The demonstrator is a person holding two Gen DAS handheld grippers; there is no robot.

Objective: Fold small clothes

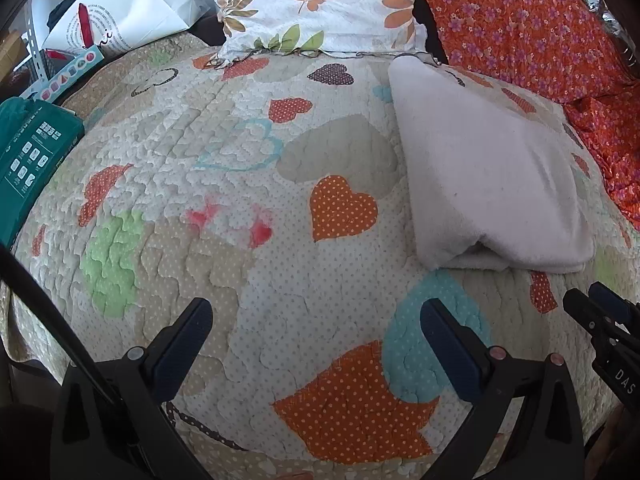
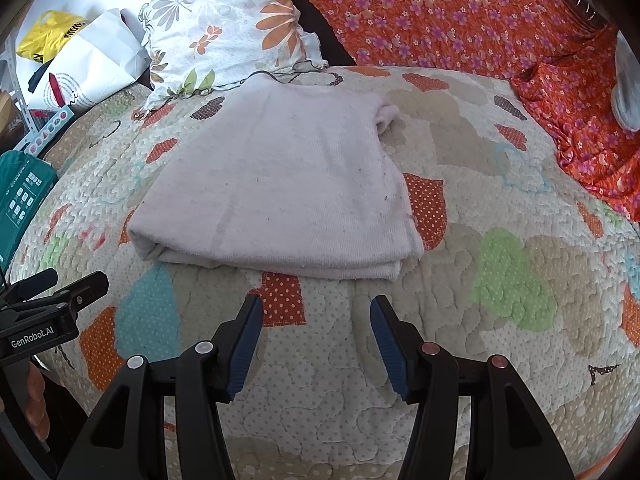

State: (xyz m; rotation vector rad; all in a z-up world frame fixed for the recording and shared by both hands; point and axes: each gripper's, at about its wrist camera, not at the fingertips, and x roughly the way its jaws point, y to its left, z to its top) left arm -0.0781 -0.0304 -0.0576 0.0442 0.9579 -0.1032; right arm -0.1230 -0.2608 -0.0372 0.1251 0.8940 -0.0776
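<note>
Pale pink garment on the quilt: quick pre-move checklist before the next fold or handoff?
1. Pale pink knit garment lies folded, layers stacked at near edge: ok.
2. Far corner bunched, a bit of cloth poking out: not ok.
3. Left gripper open, nothing between fingers: ok.
4. Right gripper open, empty, short of the garment: ok.
5. Bare heart-patterned quilt left of the garment: ok.
6. Underside layers lying flat: cannot tell.

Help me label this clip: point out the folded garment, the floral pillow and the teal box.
folded garment (image 2: 280, 184), right wrist view, top layer.
floral pillow (image 1: 320, 0), left wrist view, middle.
teal box (image 1: 28, 156), left wrist view, printed face.
</note>
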